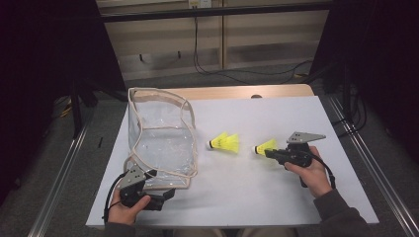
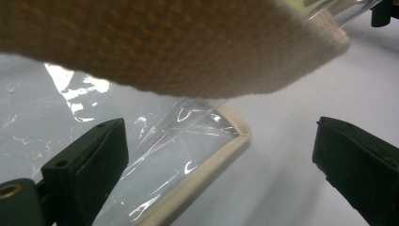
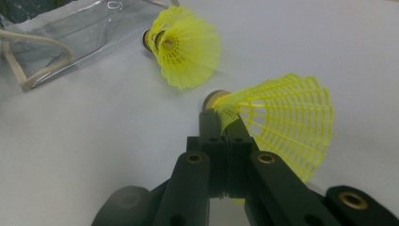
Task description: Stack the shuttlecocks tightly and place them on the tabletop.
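The clear plastic pouch with a beige woven trim (image 1: pixel 160 140) stands open on the white table top (image 1: pixel 276 197), and everything here is best placed against it. The right gripper (image 3: pixel 221 115) has its jaws pressed together, pinching the skirt of a yellow plastic shuttlecock (image 3: pixel 277 120) well to the pouch's right; a second yellow shuttlecock (image 1: pixel 225 142) lies between that one and the pouch. The left gripper (image 2: pixel 216 160) sits at the pouch's near corner, jaws spread, with the trim between them but not clamped. To do this well, I would first close the left jaws on the trim to steady the mouth, then carry the shuttlecock over the rim, cork first, and release inside.
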`<state>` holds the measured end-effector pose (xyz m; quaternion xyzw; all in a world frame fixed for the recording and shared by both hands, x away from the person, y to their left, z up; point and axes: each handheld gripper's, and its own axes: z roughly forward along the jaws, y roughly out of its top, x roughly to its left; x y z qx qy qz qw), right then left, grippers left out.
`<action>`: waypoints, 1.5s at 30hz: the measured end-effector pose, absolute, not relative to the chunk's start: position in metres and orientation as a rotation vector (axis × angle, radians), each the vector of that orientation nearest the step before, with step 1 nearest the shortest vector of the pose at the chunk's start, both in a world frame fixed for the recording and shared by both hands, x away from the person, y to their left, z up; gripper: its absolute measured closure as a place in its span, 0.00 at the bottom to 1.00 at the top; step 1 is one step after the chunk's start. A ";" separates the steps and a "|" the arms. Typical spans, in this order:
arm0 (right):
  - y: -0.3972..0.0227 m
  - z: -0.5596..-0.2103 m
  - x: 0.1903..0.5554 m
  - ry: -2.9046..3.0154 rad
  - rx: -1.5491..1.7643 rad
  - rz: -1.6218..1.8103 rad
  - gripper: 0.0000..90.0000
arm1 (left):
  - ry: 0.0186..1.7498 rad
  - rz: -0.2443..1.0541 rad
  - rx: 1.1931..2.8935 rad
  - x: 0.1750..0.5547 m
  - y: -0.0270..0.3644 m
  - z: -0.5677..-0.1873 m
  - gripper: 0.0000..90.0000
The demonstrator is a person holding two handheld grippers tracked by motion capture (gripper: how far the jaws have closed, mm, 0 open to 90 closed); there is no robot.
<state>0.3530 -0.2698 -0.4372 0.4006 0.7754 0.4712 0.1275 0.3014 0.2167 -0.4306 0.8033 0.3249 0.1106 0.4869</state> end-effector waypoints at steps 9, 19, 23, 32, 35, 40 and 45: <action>-0.269 -0.436 0.354 2.234 1.166 1.411 0.99 | 0.789 0.269 1.955 0.301 0.217 -0.430 0.04; -0.268 -0.434 0.354 2.216 1.174 1.440 0.99 | 0.787 0.268 1.952 0.301 0.217 -0.430 0.05; -0.267 -0.434 0.355 2.213 1.172 1.447 0.99 | 0.785 0.268 1.954 0.301 0.217 -0.430 0.05; -0.263 -0.431 0.357 2.204 1.166 1.459 0.99 | 0.787 0.270 1.955 0.301 0.217 -0.430 0.05; -0.262 -0.430 0.358 2.207 1.161 1.462 0.99 | 0.788 0.270 1.954 0.301 0.217 -0.430 0.05; -0.261 -0.431 0.359 2.208 1.159 1.457 0.99 | 0.785 0.272 1.953 0.300 0.217 -0.430 0.05; -0.261 -0.430 0.360 2.208 1.159 1.456 0.99 | 0.785 0.271 1.951 0.300 0.217 -0.430 0.05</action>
